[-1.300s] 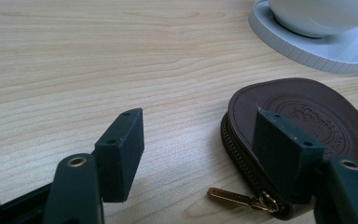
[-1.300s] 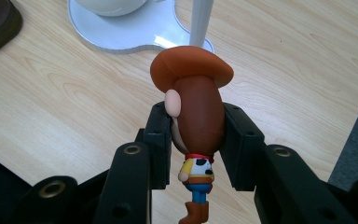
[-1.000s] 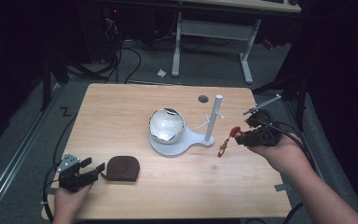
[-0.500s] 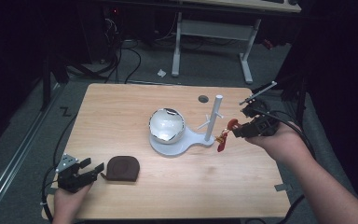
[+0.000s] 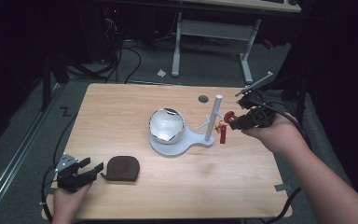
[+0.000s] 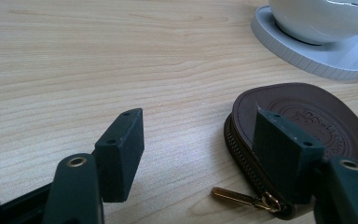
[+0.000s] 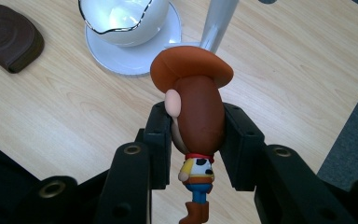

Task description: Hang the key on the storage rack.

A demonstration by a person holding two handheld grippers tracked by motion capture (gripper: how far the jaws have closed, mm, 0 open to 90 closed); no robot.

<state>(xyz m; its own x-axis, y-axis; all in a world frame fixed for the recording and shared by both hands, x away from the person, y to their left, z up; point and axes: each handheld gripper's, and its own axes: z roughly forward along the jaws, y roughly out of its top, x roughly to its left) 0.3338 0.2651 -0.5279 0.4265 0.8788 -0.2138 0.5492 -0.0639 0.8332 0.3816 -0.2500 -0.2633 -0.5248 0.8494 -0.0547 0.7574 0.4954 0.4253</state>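
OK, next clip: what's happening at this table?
A person works with a tool in each hand. The right tool is shut on the head of a small cowboy figure and holds it in the air beside the white post of a stand; a glossy white bowl sits on the stand's base. The left tool is open and low over the table, beside a brown zip pouch, not gripping it.

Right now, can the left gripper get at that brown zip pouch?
Probably yes: the left gripper is open beside the brown pouch, with bare table between its jaws and nothing blocking.
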